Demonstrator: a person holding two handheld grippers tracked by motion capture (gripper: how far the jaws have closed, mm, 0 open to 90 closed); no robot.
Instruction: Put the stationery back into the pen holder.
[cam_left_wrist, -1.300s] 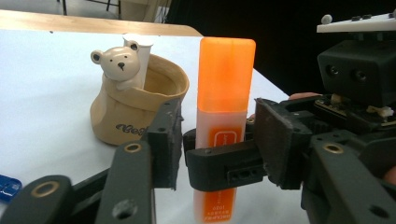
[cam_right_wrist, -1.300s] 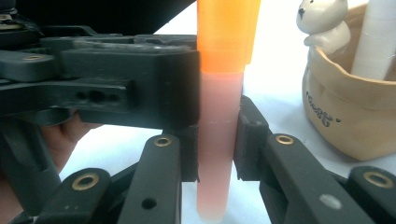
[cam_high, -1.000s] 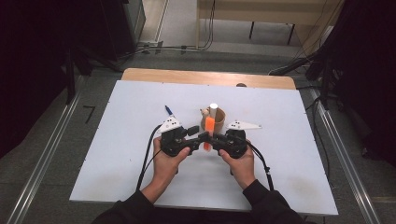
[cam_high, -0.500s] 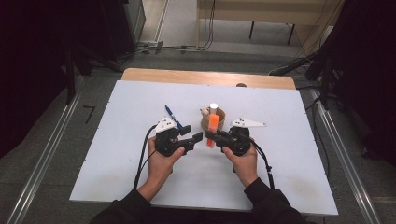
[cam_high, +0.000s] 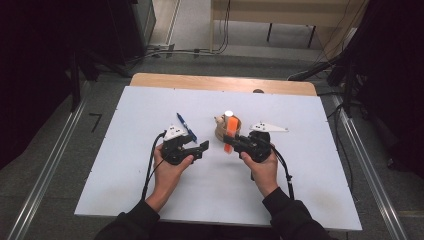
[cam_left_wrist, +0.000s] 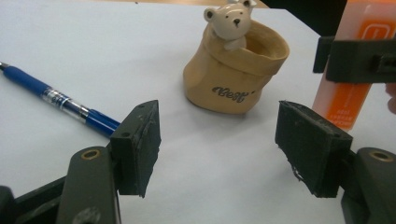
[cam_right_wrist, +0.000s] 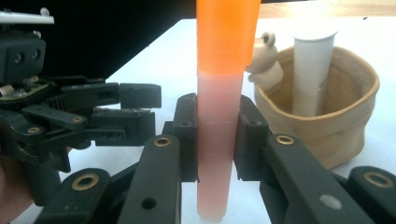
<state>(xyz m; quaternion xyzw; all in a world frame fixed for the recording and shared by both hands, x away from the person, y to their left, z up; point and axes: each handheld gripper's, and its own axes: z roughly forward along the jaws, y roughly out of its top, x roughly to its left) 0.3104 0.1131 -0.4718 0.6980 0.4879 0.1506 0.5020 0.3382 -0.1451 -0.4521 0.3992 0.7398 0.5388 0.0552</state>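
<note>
Two claws work over the white desk (cam_high: 125, 200). Bear-shaped pen pot (cam_high: 223, 131) stands centre, white tube (cam_high: 228, 116) inside. Right claw (cam_high: 231, 141) is clamped on the orange glue stick (cam_high: 228, 141), upright just near of the pot. Left claw (cam_high: 202, 147), jaws just opening and now apart, empty, has drawn left: handover judged complete. Blue pen (cam_high: 186, 127) lies left.

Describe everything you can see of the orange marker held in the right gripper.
The orange marker is a slim plastic tube: a bright orange upper section above a paler, pinkish translucent barrel with faint ring lines. In the left gripper view, small print shows on its orange part. It stands upright, clamped at mid-barrel between the jaws of the right gripper, just beside the tan bear pot that holds a white tube. Whether its lower end touches the table is unclear.
</note>
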